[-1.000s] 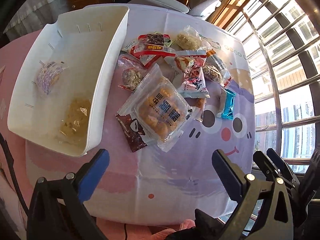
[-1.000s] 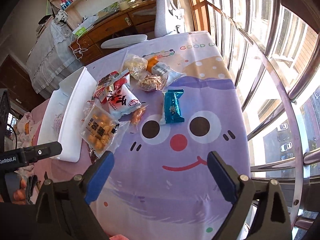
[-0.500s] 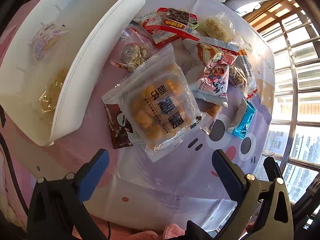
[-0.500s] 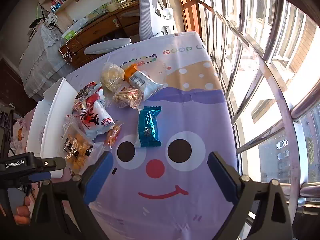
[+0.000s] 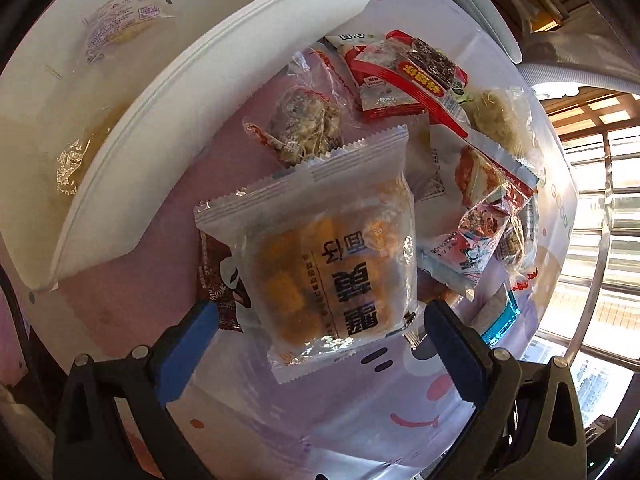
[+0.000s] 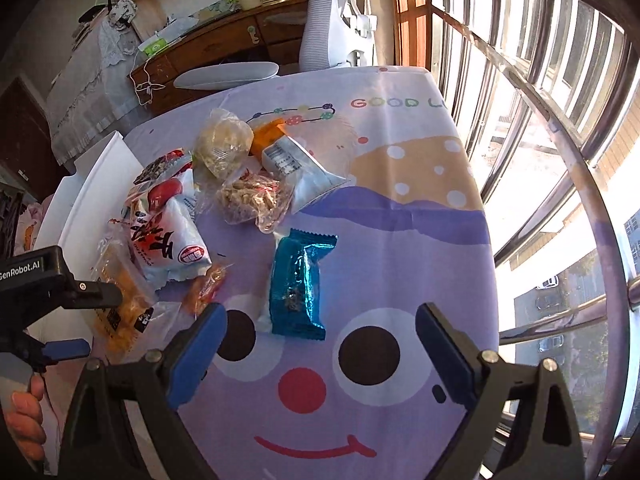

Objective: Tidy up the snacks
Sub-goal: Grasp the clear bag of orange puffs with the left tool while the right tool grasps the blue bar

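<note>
The left tongs [image 5: 320, 344] have been brought much closer to the snack pile than they were a second ago, and the right tongs [image 6: 320, 340] have been moved nearer to the blue packet [image 6: 299, 280]. Both pairs of tongs are spread wide open, and nothing is held in either one.

In the left view, a clear bag of orange snacks [image 5: 332, 264] is seen lying flat between the two blue fingers. It is not touched by them. A dark brown packet [image 5: 218, 280] is partly covered by this bag. A white tray [image 5: 192, 120] is set just beside the pile, on the left. Two wrapped snacks are already kept inside the tray: a pale wrapped one [image 5: 120, 24] at the far end and a yellow wrapped one [image 5: 76, 160] nearer. A red and white packet [image 5: 404, 76] and other bags are piled behind the orange snacks.

In the right view, the blue packet is laid on the purple cloth [image 6: 400, 216] that covers the desk, just in front of the open tongs. A bag of small brown pieces [image 6: 254, 200] is seen behind it, and a white packet with red letters [image 6: 168, 240] is found to its left. The left tongs are shown at the left edge, above the pile.
</note>
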Motion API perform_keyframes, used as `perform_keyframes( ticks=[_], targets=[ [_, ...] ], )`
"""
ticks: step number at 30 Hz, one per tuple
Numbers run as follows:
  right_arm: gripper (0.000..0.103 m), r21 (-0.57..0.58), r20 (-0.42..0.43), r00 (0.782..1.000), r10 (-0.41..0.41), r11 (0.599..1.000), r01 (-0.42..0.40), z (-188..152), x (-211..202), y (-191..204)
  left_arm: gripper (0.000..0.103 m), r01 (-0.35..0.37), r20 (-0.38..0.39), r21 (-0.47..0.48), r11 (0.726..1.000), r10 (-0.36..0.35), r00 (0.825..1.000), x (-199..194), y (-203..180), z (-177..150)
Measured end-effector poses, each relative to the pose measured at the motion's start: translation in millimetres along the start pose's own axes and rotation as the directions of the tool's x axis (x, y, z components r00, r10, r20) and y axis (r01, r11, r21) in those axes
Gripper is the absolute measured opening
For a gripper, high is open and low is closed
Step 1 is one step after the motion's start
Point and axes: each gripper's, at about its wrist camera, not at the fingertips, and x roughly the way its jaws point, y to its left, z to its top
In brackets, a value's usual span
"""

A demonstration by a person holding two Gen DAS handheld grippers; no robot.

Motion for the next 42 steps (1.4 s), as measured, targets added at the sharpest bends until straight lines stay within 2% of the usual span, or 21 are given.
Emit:
perform_keyframes(
  ticks=[9, 16, 21, 25, 27, 30, 36, 42],
  targets=[
    [0.08, -0.046, 0.011, 1.0, 0.003, 0.999, -0.003, 1.2, 17.3, 7.8, 0.102, -0.014, 0.011, -0.071, 0.997, 0.015, 1.0, 17.8, 5.6, 14.1],
    [0.065, -0.088, -0.009, 1.0, 0.001, 0.996, -0.002, -0.1, 26.9, 15.7, 0.101, -0.063, -0.001, -0.062, 0.996, 0.063, 0.998, 27.3, 1.5, 28.3],
    [0.06, -0.126, -0.02, 1.0, 0.0, 0.992, -0.003, -0.4, 32.7, 20.8, 0.087, -0.081, 0.009, -0.034, 0.996, 0.081, 0.997, 24.3, -11.4, 37.1],
    [0.05, -0.151, -0.03, 1.0, -0.001, 0.988, -0.004, -0.6, 35.0, 26.9, 0.084, -0.071, 0.001, -0.028, 0.997, 0.071, 0.998, 23.9, -11.9, 41.4],
    [0.043, -0.159, -0.039, 0.999, -0.002, 0.987, -0.004, -0.6, 36.1, 28.1, 0.081, -0.066, 0.0, -0.03, 0.997, 0.066, 0.998, 24.0, -13.4, 41.5],
    [0.039, -0.17, -0.041, 0.999, 0.0, 0.985, -0.007, -0.9, 35.1, 29.0, 0.076, -0.066, -0.002, -0.021, 0.998, 0.066, 0.998, 19.4, -10.5, 37.8],
    [0.03, -0.209, -0.043, 0.999, -0.004, 0.978, -0.005, -2.3, 33.2, 31.9, 0.075, -0.057, -0.018, -0.012, 0.998, 0.056, 0.998, 12.1, 1.7, 25.1],
    [0.029, -0.229, -0.067, 0.998, -0.006, 0.973, -0.009, -4.3, 31.5, 33.3, 0.074, -0.045, -0.039, 0.008, 0.999, 0.045, 0.998, 7.2, 7.1, 13.6]
  ],
)
